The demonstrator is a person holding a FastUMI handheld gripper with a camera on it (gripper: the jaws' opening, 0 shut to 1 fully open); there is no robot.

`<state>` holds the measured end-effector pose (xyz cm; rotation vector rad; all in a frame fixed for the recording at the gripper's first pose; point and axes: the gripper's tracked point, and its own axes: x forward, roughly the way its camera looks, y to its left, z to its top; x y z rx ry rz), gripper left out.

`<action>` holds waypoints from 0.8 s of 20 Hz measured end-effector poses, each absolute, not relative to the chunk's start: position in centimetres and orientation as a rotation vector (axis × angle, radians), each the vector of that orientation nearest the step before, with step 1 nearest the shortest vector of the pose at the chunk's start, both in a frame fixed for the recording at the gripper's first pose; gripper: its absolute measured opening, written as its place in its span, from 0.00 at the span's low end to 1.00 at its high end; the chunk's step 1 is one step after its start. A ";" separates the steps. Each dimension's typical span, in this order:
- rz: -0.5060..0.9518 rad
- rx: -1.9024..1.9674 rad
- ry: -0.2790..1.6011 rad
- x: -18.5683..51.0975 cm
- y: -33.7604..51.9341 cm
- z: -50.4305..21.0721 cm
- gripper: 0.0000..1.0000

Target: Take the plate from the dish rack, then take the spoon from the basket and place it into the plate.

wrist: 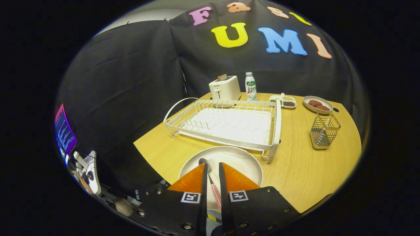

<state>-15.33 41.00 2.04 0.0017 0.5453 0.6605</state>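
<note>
The round white plate (242,162) lies on the wooden table (295,177) just in front of the white dish rack (229,126), which stands empty. The spoon (215,191), with a dark bowl and a red checked handle, lies in the plate, its bowl pointing toward the rack. My gripper (212,167) hangs over the near side of the plate, one orange finger on each side of the spoon's handle. The gap between the fingers is narrow but wider than the handle, so the gripper is open. The wire basket (324,131) stands empty to the right of the rack.
Behind the rack stand a white toaster (224,88) and a small bottle (251,87). A divided snack tray (285,101) and a dish of brown food (317,104) sit at the back right. Left of the table edge are a monitor (65,132) and other gear.
</note>
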 end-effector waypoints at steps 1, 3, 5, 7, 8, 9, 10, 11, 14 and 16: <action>0.657 -0.003 0.542 -15.2 40.5 2.1 0.22; 0.650 -0.002 0.524 -14.9 40.1 2.6 0.22; 0.635 0.002 0.489 -14.3 39.6 3.9 0.22; 0.595 -0.004 0.425 -13.4 38.9 6.3 0.22; 0.569 -0.003 0.386 -12.8 38.6 7.9 0.22; 0.541 0.001 0.344 -12.4 38.2 9.7 0.22; 0.515 0.007 0.299 -11.8 37.8 11.7 0.22; 0.490 0.010 0.256 -11.3 37.4 13.7 0.22; 0.430 0.023 0.135 -9.9 36.4 19.4 0.22; 0.390 0.026 0.061 -9.3 35.4 22.9 0.22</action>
